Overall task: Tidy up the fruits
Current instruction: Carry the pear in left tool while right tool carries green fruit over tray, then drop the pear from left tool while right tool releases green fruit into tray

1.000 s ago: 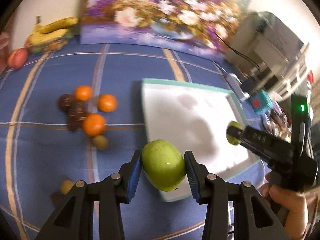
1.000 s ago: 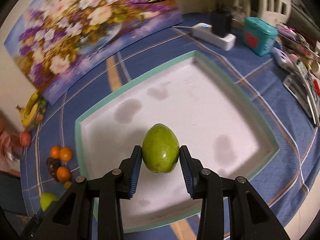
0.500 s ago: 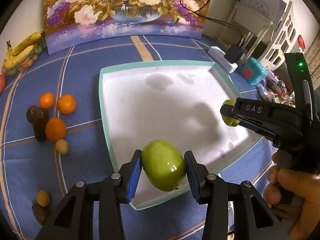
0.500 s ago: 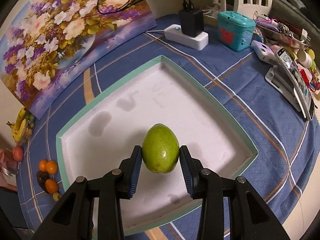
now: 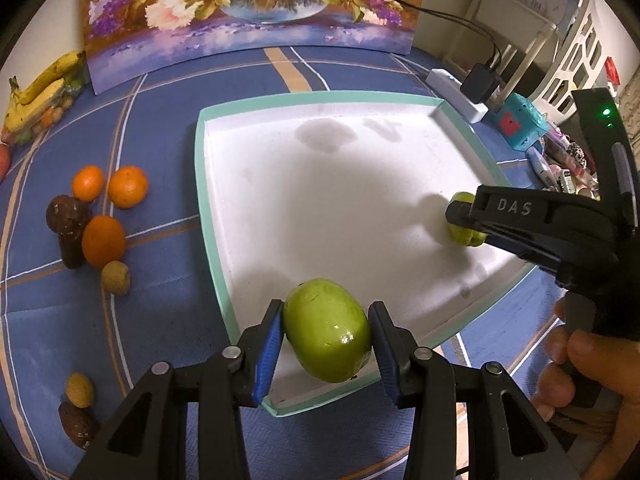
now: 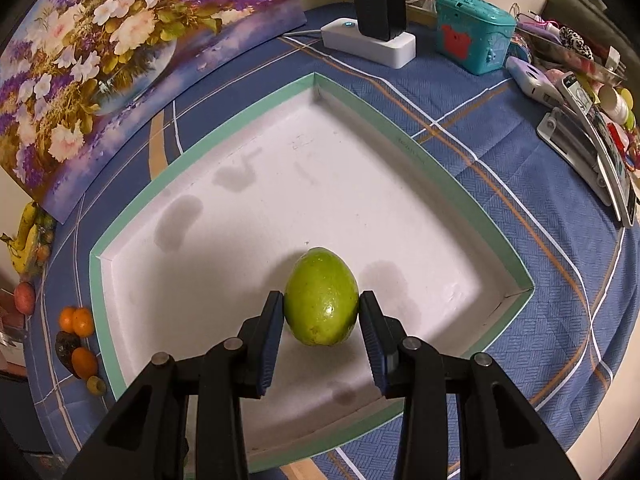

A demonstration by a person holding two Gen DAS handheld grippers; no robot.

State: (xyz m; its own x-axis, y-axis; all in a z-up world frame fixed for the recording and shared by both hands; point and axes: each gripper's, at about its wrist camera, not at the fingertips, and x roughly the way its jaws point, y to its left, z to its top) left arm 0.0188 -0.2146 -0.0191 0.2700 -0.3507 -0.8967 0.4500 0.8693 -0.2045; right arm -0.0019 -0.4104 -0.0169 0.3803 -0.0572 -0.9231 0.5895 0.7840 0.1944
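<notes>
tray (image 5: 208, 200) nearer than before | green fruits held: 2 | oranges: 3

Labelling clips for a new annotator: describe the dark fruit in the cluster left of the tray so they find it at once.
Start at the white tray with the mint-green rim, then look left on the blue cloth to the cluster of three oranges. The dark brown fruit lies against them on the side away from the tray. It alone there is dark, elongated and wrinkled; the oranges are round and bright.

Left gripper (image 5: 326, 344) and right gripper (image 6: 322, 328): black angular frames, blue ribbed pads, silver screws; white "DAS" lettering and green light on the right.
</notes>
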